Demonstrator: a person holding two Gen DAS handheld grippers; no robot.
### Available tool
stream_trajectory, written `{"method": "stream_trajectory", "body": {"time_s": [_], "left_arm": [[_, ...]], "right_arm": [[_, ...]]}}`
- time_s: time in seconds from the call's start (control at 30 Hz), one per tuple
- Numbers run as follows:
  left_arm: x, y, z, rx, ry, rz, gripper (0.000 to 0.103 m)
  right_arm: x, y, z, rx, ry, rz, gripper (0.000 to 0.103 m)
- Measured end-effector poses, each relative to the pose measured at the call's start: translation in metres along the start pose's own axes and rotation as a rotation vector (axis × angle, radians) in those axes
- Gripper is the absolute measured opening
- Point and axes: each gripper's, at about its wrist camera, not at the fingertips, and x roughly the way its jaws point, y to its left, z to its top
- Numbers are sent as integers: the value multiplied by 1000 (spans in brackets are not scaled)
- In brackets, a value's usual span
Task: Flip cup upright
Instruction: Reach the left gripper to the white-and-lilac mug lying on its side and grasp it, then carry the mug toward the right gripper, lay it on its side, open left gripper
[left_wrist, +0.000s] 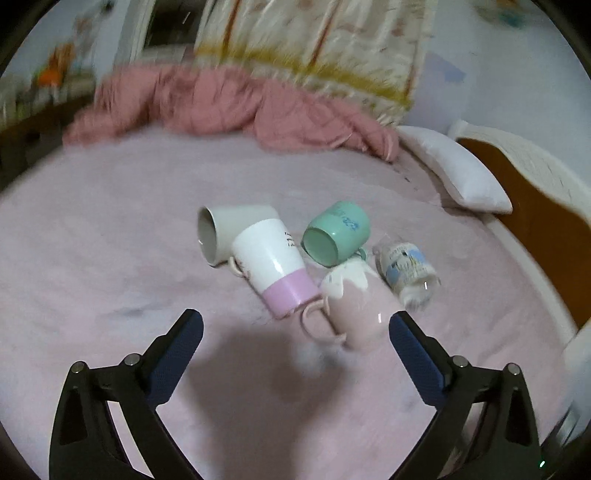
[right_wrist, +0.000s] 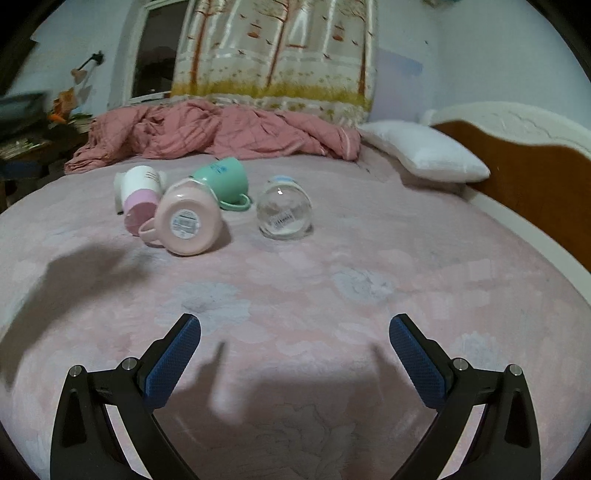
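We see five cups lying tipped on the bed; the pink mug shows an unreadable base sticker. Left gripper and right gripper gape empty.

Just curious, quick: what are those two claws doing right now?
Left gripper: open, holding nothing.
Right gripper: open, holding nothing.

A wide bed under a pale pink sheet filled the room — a rumpled rose quilt lay along its far edge, a white pillow beside the brown headboard. A tree-printed curtain hung against bluish-white walls.
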Motion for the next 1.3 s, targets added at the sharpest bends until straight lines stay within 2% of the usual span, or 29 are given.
{"method": "stream_trajectory", "body": {"time_s": [0.1, 0.27, 0.37, 0.43, 0.5, 0.53, 0.57, 0.6, 0.67, 0.73, 0.83, 0.93, 1.03, 1.13, 1.2, 1.3], "left_arm": [[46, 17, 27, -156, 128, -36, 95], [117, 35, 33, -284, 284, -31, 93], [142, 43, 27, -349, 325, -32, 91], [154, 44, 22, -347, 328, 18, 91], [166, 50, 12, -401, 354, 4, 89], [166, 52, 10, -418, 340, -5, 85], [163, 52, 11, -416, 319, -26, 69], [161, 50, 13, -404, 329, -64, 69], [153, 44, 14, -339, 350, -49, 69], [131, 37, 15, -267, 321, -19, 69], [98, 38, 15, -254, 306, -18, 69], [62, 41, 18, -261, 283, -46, 69], [33, 36, 22, -222, 260, -87, 69], [-2, 19, 5, -131, 266, -118, 69], [-6, 4, -11, -93, 298, -120, 69], [-12, -4, -40, -105, 372, -196, 69]], "right_arm": [[1, 0, -2, -2, 14, 2, 103], [-5, 8, -3, -40, -1, 3, 103], [-5, 9, 0, -34, 7, 9, 103], [-5, 8, 1, -28, 10, 12, 103], [-7, 7, 0, -26, 17, 14, 103], [-6, 8, 1, -26, 19, 15, 103], [-7, 8, 1, -27, 20, 15, 103], [-5, 8, 3, -25, 21, 16, 103], [-6, 8, 3, -25, 21, 16, 103], [-6, 8, 3, -26, 18, 13, 103], [-7, 10, 5, -36, 12, 8, 103], [-8, 12, 5, -46, 10, 3, 103], [-8, 11, 6, -38, 11, 1, 103], [-10, 7, 7, -17, 5, -5, 103], [-13, 4, 8, -3, -4, -11, 103], [-19, 0, 8, 17, -30, -16, 103]]}}
